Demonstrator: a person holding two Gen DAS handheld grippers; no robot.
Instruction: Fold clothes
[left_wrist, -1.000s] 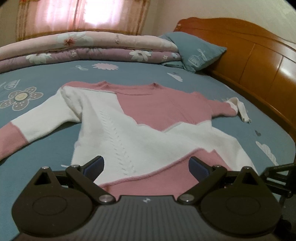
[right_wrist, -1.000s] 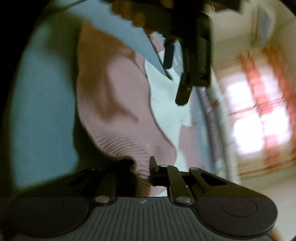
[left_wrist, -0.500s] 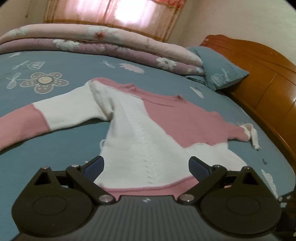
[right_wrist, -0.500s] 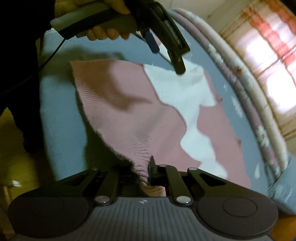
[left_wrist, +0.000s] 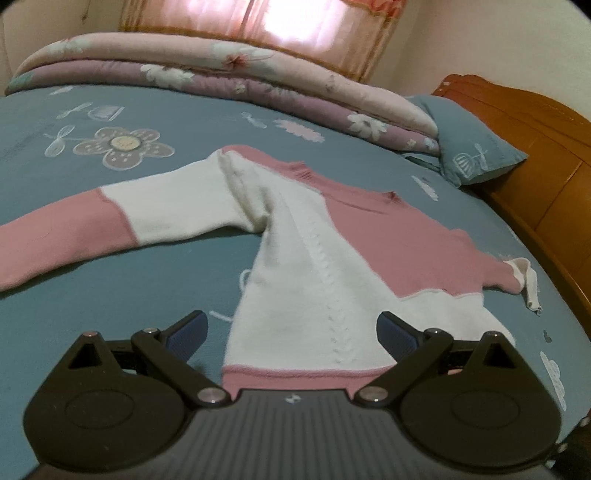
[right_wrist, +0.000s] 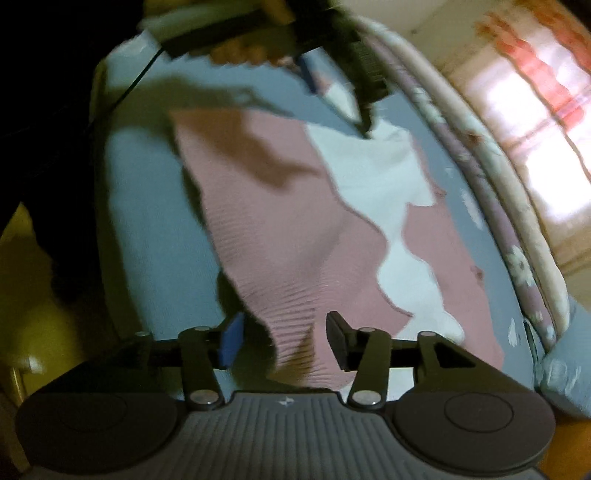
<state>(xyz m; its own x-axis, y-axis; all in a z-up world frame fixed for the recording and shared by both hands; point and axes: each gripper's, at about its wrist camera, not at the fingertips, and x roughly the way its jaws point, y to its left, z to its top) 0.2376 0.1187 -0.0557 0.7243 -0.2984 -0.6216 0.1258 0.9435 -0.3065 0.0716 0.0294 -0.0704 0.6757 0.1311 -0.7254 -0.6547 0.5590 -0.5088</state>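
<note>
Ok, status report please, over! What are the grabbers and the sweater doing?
Left gripper open, empty. Right gripper jaws just opened, sweater hem between them, not pinched. Sweater spread on bed. Nothing in the way.

One sweater (left_wrist: 332, 266) is lying on one bed (left_wrist: 110, 295), with two sleeves (left_wrist: 110, 218) showing, one stretching toward 9 o'clock and one toward 3 o'clock. One folded quilt (left_wrist: 229, 74) is sitting at 12 o'clock, one pillow (left_wrist: 469, 155) at 2 o'clock against one headboard (left_wrist: 535, 155). One curtain (left_wrist: 258, 26) is glowing beyond. Two grippers are showing, left (left_wrist: 291, 332) and right (right_wrist: 282, 341).
</note>
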